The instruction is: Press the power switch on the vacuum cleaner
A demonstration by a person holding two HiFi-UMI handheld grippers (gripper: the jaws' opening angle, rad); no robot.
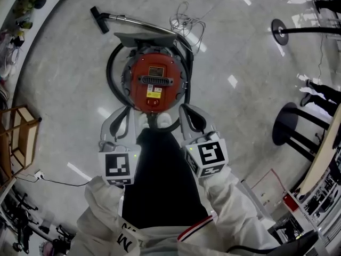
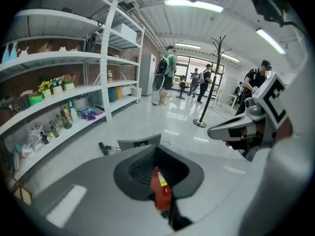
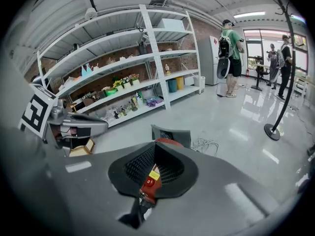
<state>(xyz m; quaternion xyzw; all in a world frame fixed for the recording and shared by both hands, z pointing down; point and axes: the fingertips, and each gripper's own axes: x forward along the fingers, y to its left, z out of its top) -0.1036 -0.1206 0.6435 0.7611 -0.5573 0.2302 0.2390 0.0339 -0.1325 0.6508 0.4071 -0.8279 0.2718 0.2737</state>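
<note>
Red and round, the vacuum (image 1: pixel 155 79) stands on the floor (image 1: pixel 240 121) straight ahead of both tongs. Its switch (image 1: pixel 153 103) sits on the near rim of the lid, below the yellow label (image 1: pixel 154 92), and faces up.

The left tongs (image 1: pixel 127 112) and right tongs (image 1: pixel 184 110) hang on either side of that near rim, tips pointing forward and down. Each pair is closed tip to tip and holds nothing; the red lid only shows through the hollow behind the tips. The switch lies between them, inward of each. I judge them about equally near, though the right gripper view frames the switch more squarely.

The handle (image 1: pixel 156 80) runs left to right across the lid, beyond the switch. The hose (image 1: pixel 111 71) loops round the left side, and the wand (image 1: pixel 128 18) and cord (image 1: pixel 187 21) lie past the far side. The approach from above looks open.
</note>
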